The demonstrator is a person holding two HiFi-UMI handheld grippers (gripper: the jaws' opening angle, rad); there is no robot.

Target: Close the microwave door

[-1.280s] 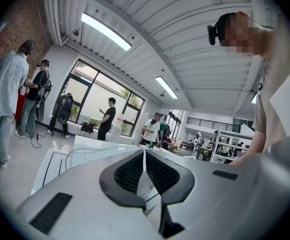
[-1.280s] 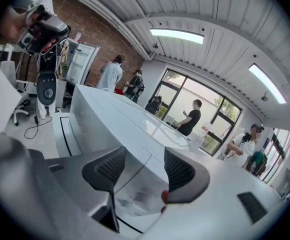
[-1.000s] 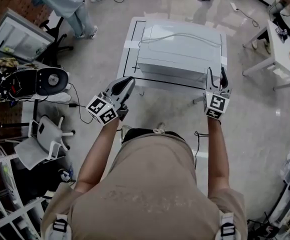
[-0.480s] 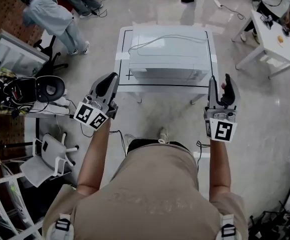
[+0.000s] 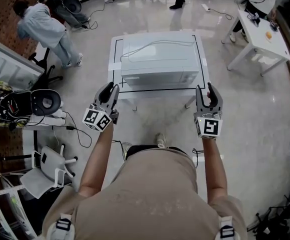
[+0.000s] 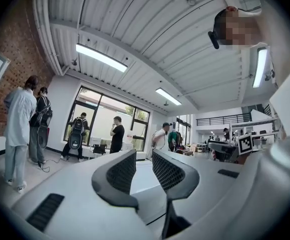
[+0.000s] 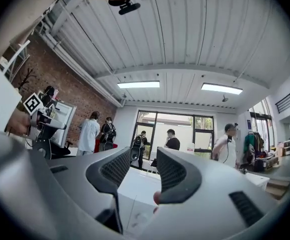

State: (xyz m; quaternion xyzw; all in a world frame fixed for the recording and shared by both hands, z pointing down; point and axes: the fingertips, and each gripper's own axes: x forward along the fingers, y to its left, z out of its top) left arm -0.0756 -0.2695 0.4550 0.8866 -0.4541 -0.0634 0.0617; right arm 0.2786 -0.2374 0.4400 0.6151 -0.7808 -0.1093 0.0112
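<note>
Seen from above, a person stands facing a white microwave (image 5: 157, 59) that sits on a small white bench (image 5: 116, 44) at 12 o'clock. The door faces the person and looks flush with the oven's front, so it seems closed already.

The left tool (image 5: 109, 88) at 10 o'clock and the right tool (image 5: 205, 87) at 2 o'clock are held level, well apart from the oven. The left tool's jaws stand narrowly apart with nothing between them. The right tool's jaws have just been closing and now stand partly apart, also with nothing between them.

From this angle it is hard to tell whether the door has latched, and an unlatched door could swing back open. A second, harder push could slide the oven toward 12 o'clock on the small bench. Parted jaws could also snag the door's edge. A loose cable (image 5: 80, 134) on the floor at 8 o'clock, near the person's feet, could trip them.
</note>
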